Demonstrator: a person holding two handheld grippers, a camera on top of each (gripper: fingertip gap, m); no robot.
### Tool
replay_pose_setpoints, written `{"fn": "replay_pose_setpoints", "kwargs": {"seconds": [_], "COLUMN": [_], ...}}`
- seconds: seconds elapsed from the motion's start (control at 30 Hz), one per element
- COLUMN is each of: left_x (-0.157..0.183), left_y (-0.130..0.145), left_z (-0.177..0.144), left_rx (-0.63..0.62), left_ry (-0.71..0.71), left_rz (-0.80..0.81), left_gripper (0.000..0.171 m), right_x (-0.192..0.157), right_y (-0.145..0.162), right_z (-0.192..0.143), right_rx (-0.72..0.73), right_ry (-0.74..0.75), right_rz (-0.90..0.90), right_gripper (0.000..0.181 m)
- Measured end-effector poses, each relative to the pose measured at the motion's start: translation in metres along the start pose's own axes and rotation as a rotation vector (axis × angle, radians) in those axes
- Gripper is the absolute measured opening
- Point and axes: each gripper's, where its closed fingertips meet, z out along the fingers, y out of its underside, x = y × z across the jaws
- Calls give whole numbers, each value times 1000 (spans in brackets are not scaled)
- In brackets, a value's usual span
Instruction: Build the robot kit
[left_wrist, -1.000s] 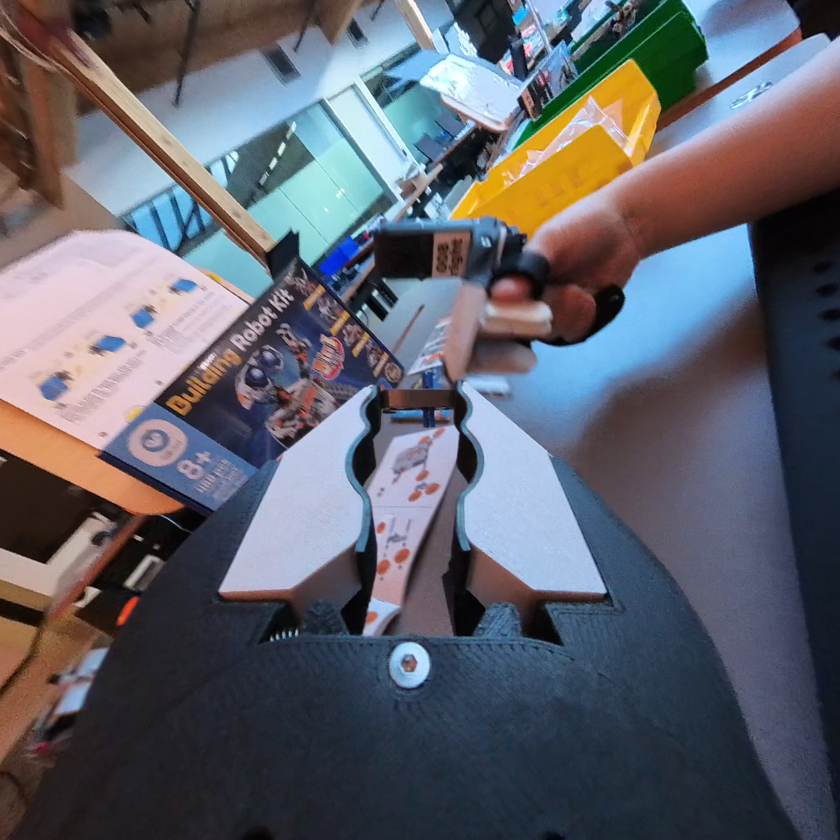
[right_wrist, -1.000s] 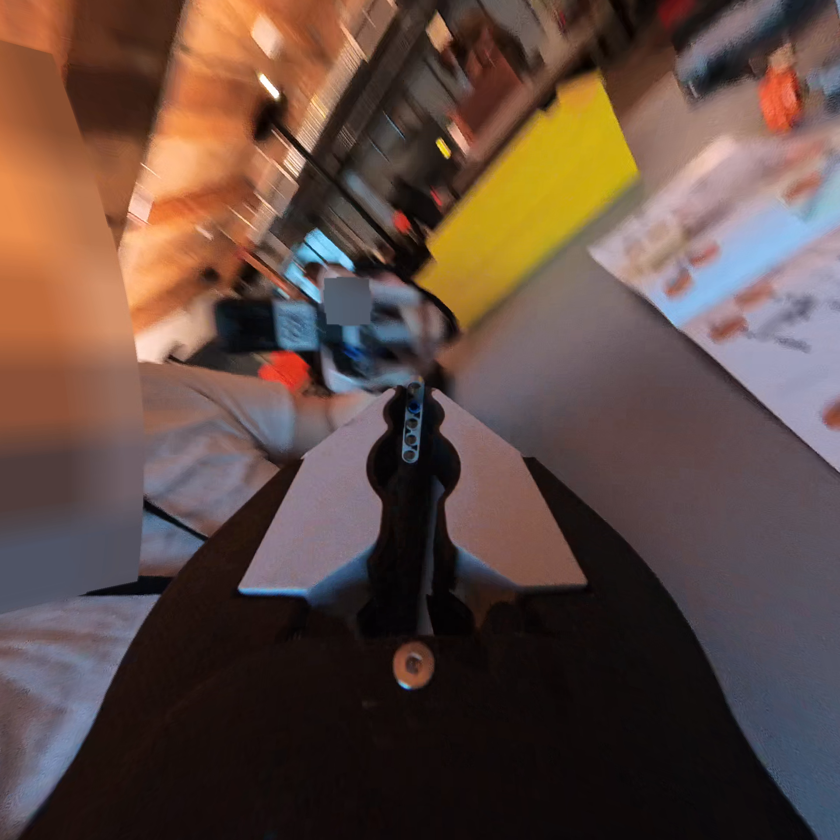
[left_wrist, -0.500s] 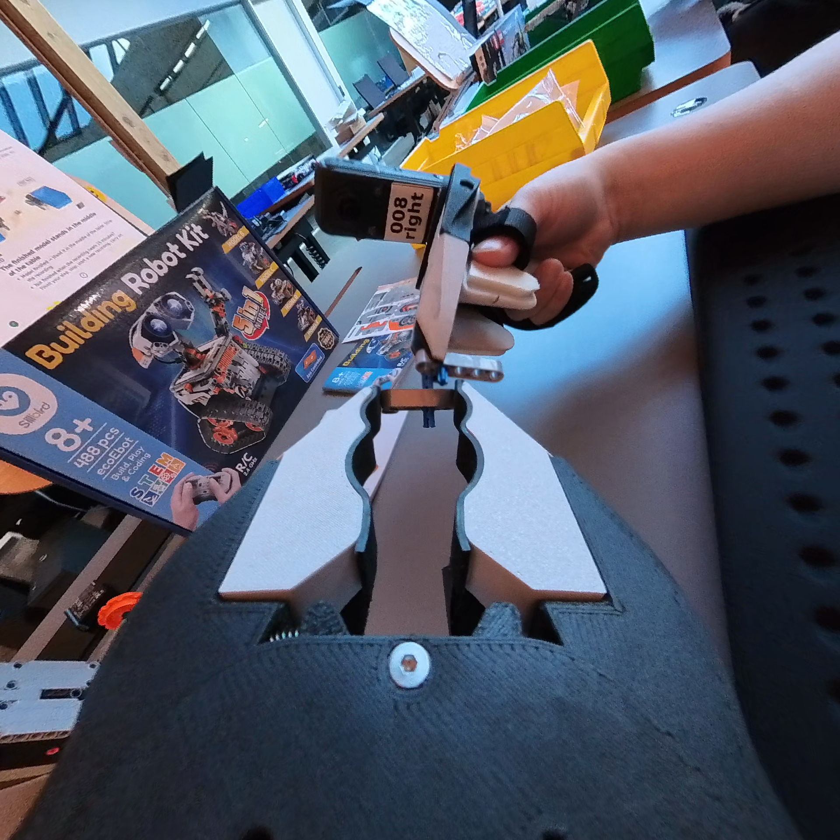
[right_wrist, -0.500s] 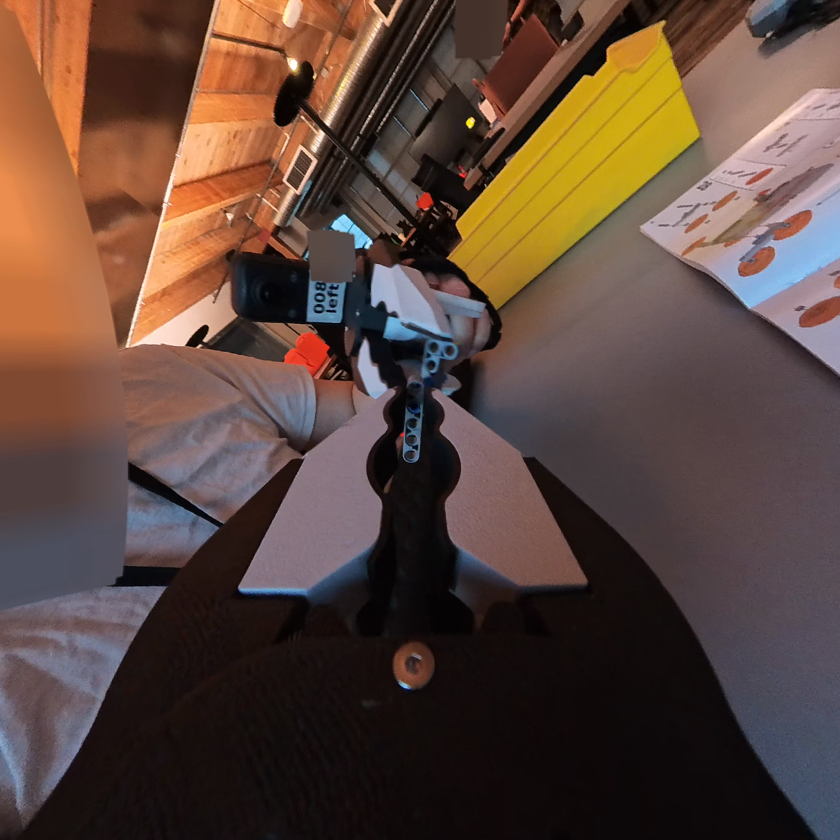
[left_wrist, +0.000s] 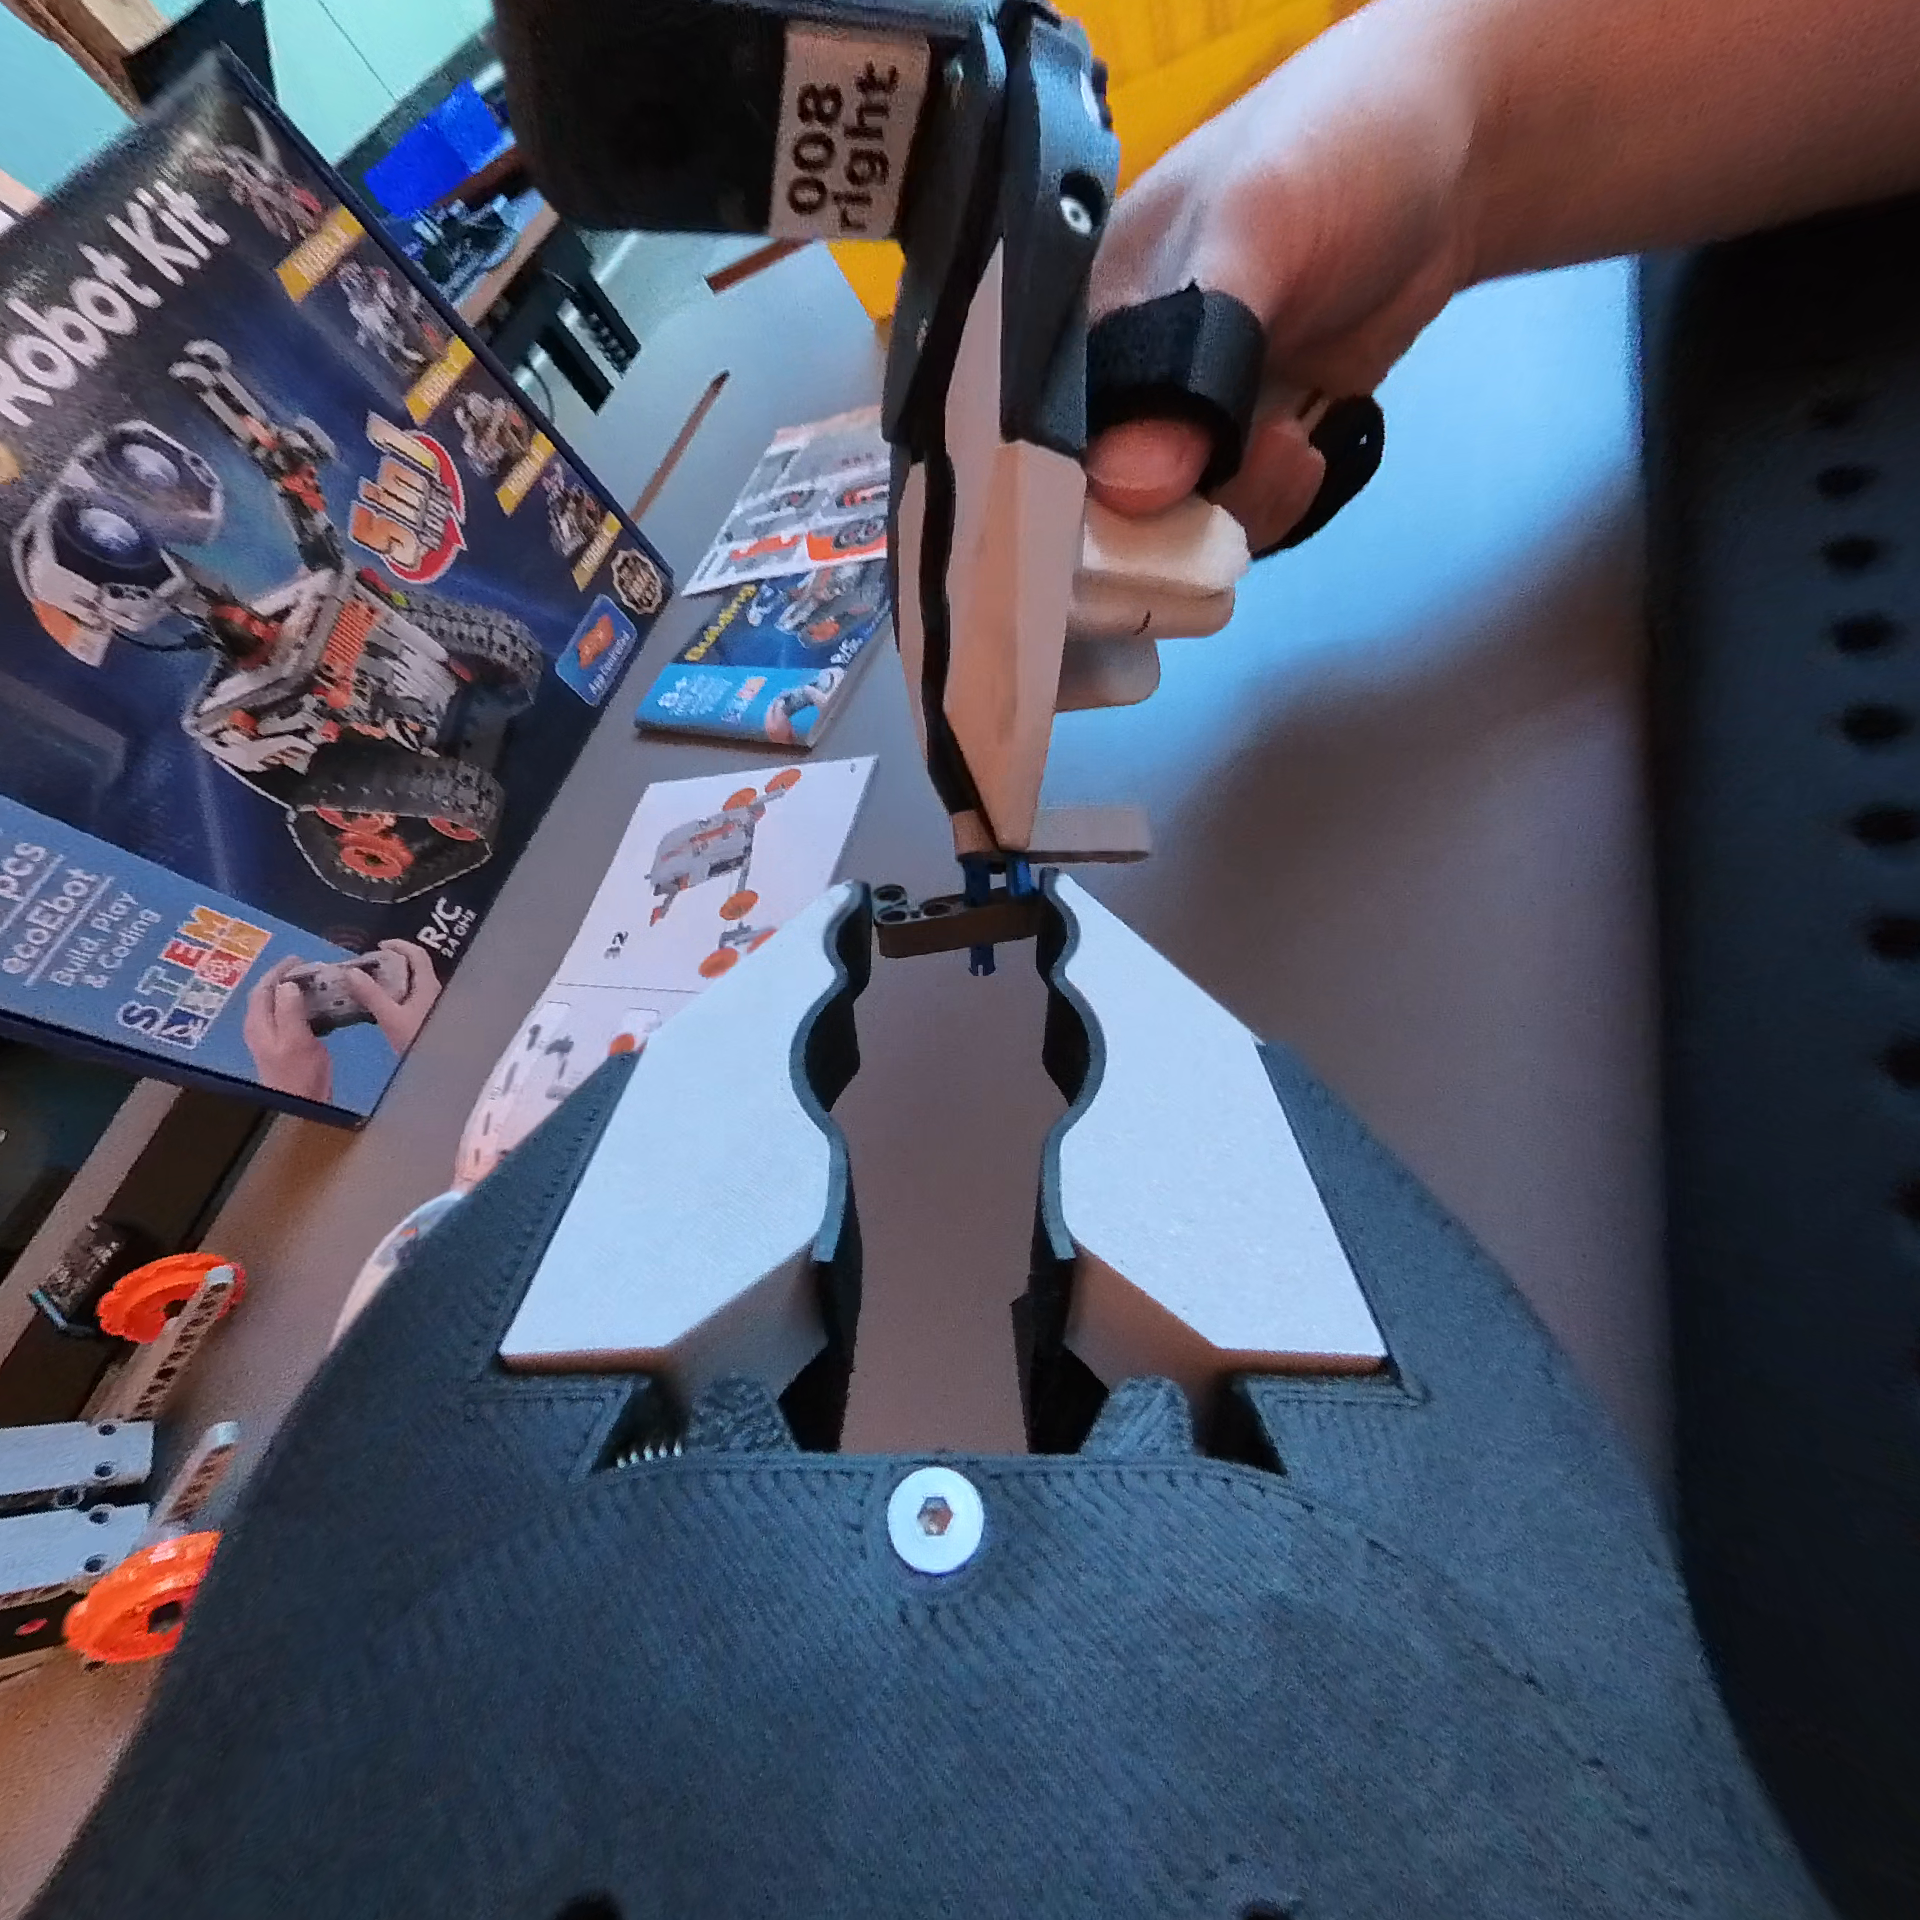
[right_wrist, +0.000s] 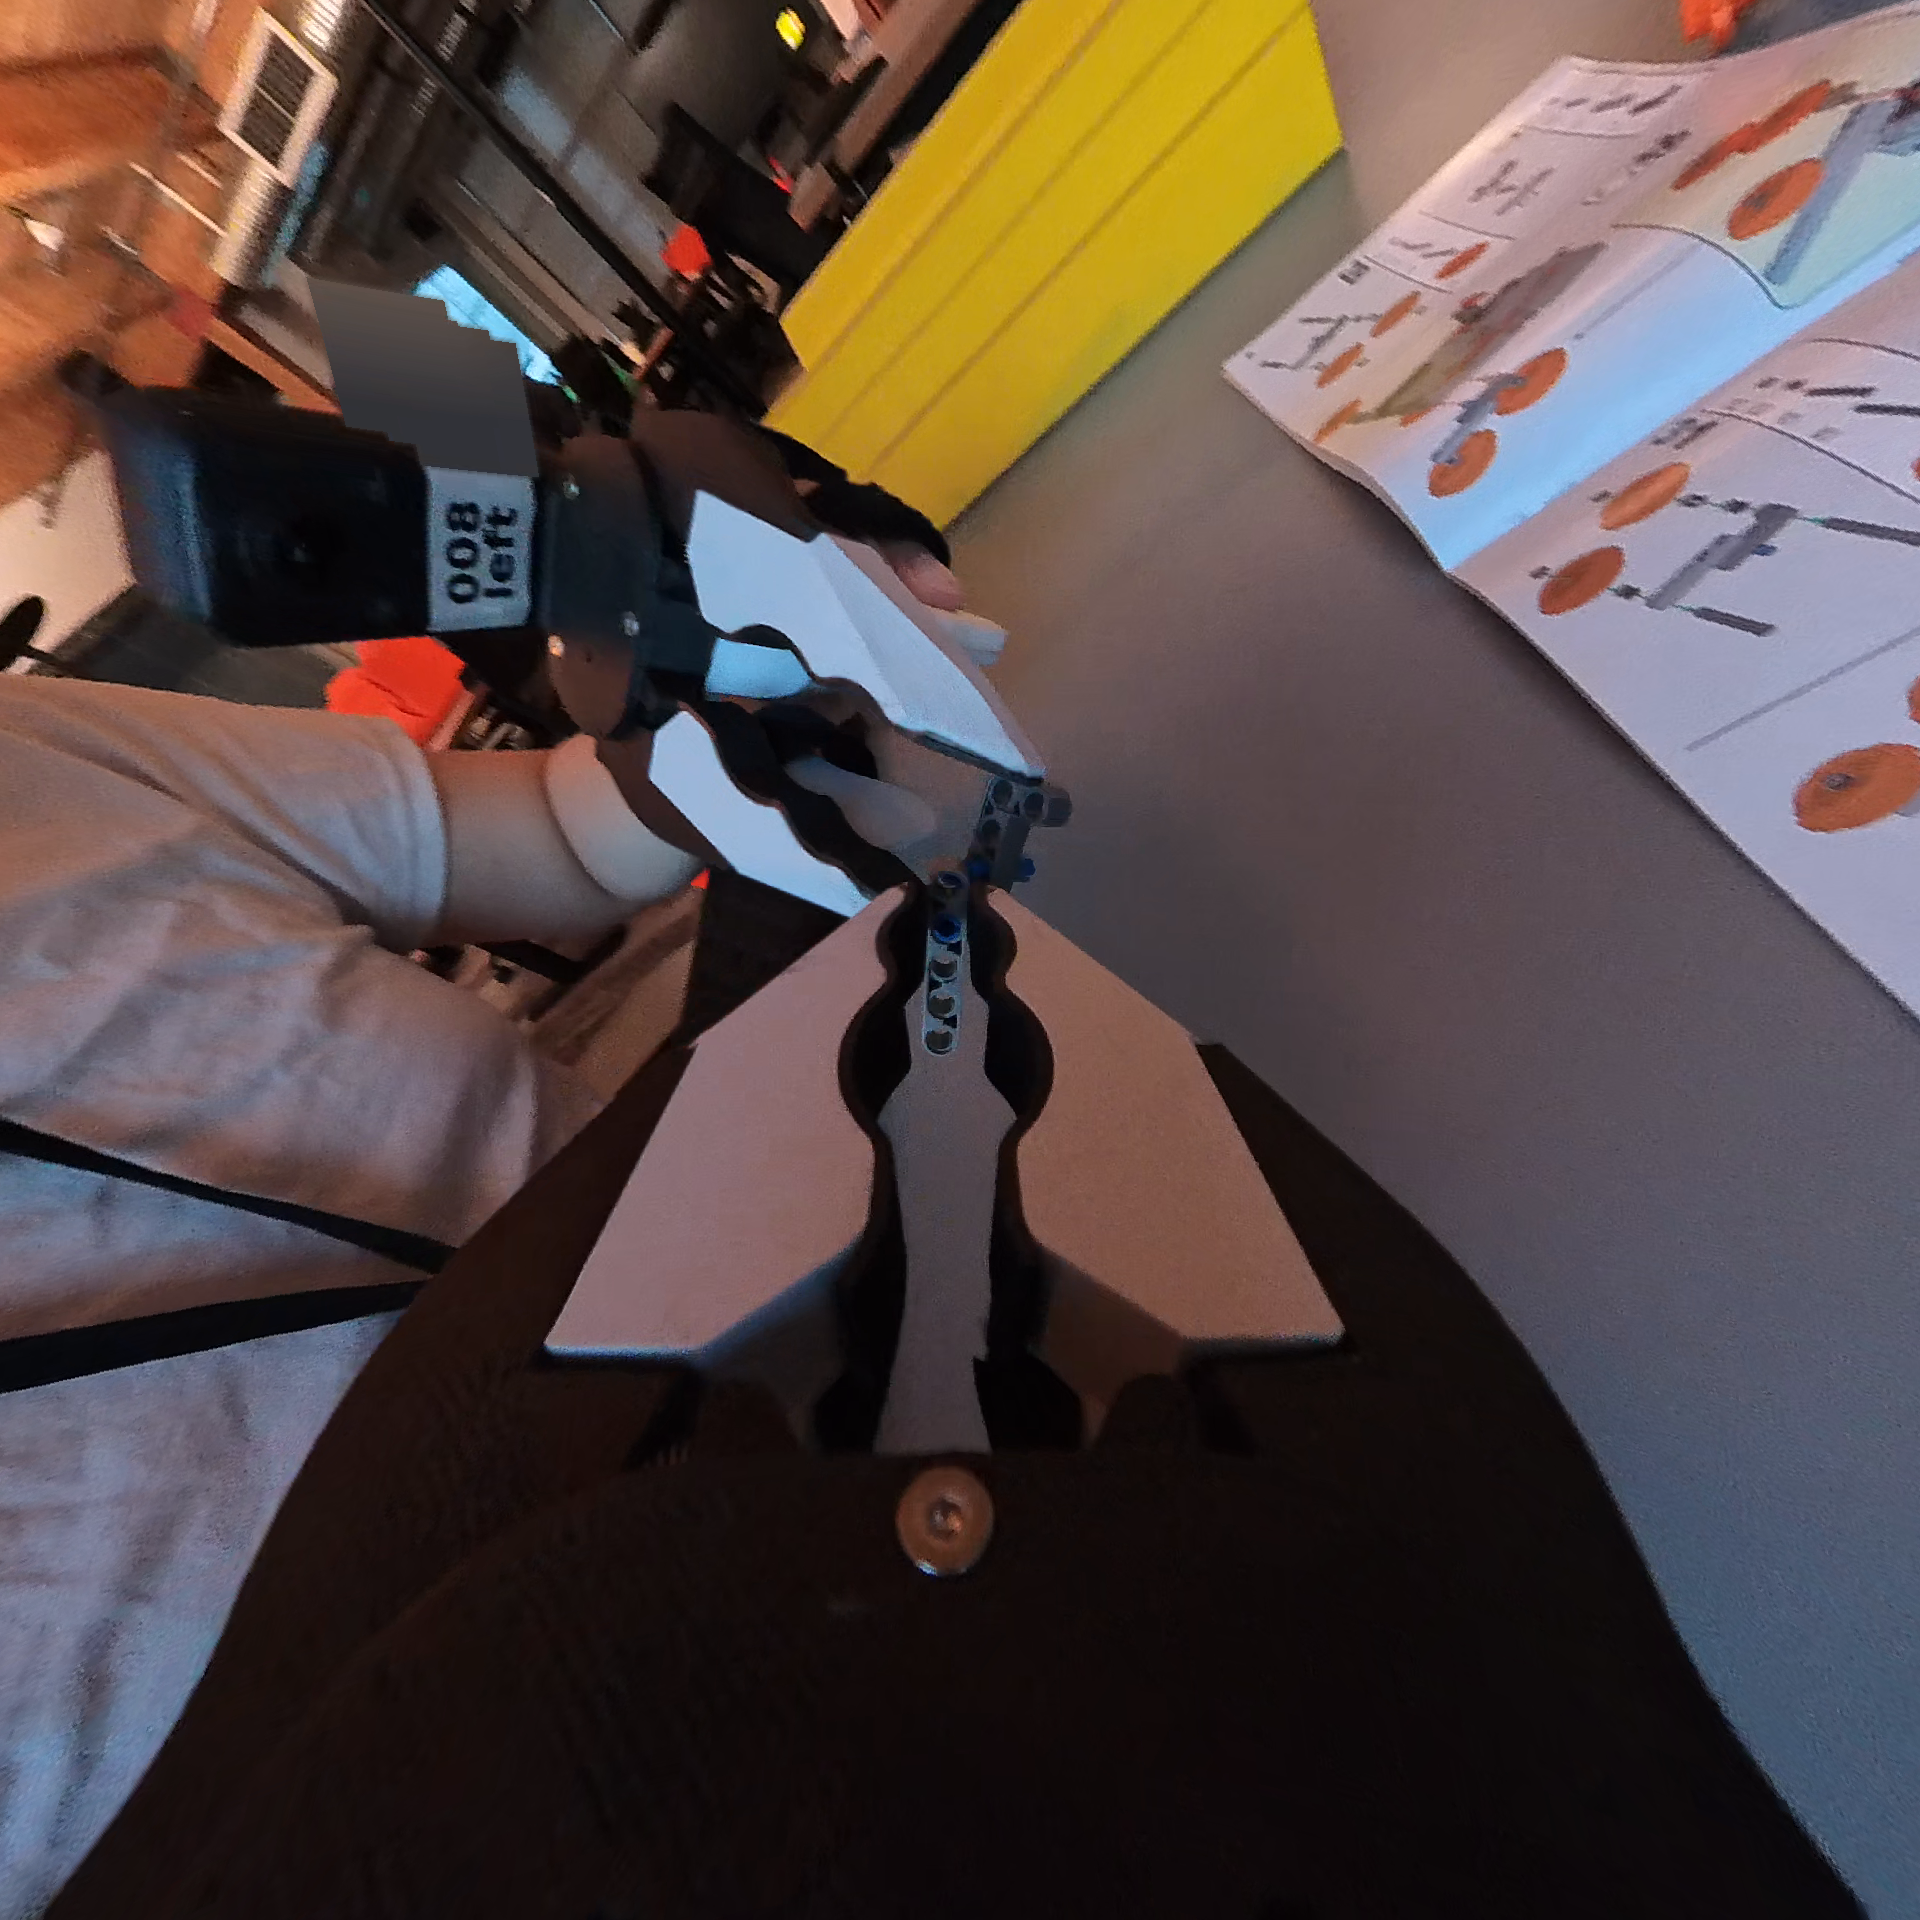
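My left gripper (left_wrist: 951, 904) is shut on a short dark grey holed beam (left_wrist: 935, 920), held crosswise between its fingertips above the grey table. My right gripper (left_wrist: 987, 831) comes down from above, shut on a light grey holed beam (left_wrist: 1091, 834). Blue pins (left_wrist: 992, 878) join the two beams where they meet. In the right wrist view my right gripper (right_wrist: 951, 904) grips the light grey beam (right_wrist: 943, 997) lengthwise between its pads. The left gripper (right_wrist: 977, 842) is just ahead with its angled grey piece (right_wrist: 1013, 821) against the beam's tip.
A dark blue robot kit box (left_wrist: 260, 623) leans at the left. Instruction booklets (left_wrist: 727, 862) lie on the table (left_wrist: 1403, 831), and an open one shows in the right wrist view (right_wrist: 1662, 416). A yellow bin (right_wrist: 1060, 239) stands behind. Orange wheels and grey parts (left_wrist: 135, 1455) lie at the left edge. A black perforated panel (left_wrist: 1808, 935) runs along the right. Both grippers' tips are close together, under 4 cm apart.
The two grippers have closed in on each other. The right gripper's beam has come down onto the left gripper's beam, and the pins now meet it.
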Motion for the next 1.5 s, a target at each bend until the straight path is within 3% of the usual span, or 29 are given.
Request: {"fn": "replay_pose_setpoints", "kwargs": {"seconds": [0.33,0.4,0.5,0.6,0.67,0.87,1.0,1.1,1.2,1.3,1.4,1.5], "left_x": [-3,-3,-2,-2,-1,2,5,3,-2,-8,-10,-17], "left_y": [21,21,25,27,28,37,39,36,31,16,-5,-18], "left_z": [8,7,8,10,11,20,22,20,14,1,-15,-23], "left_rx": [-110,-109,-135,-160,-179,-272,-295,-267,-192,-30,163,294], "left_ry": [-14,-16,-20,-29,-39,-54,-50,-56,-33,73,294,400], "left_rz": [28,31,40,63,91,160,185,167,-16,-364,-720,-905], "left_gripper": [29,29,29,29,29,30,30,30,43,50,31,24], "right_x": [51,71,69,47,32,38,45,45,31,6,-7,-11], "right_y": [31,41,34,2,-5,10,21,18,7,-16,-40,-45], "right_z": [-14,-17,-19,-18,-7,18,25,24,20,8,-6,-2], "right_rx": [-172,-249,-232,-35,22,-58,-148,-141,-35,143,303,349], "right_ry": [232,371,378,267,183,237,316,323,198,-21,-164,-203], "right_rz": [33,-62,-109,-80,-4,43,-27,-60,20,79,111,113], "right_gripper": [6,21,25,25,27,26,8,6,6,6,5,5]}}
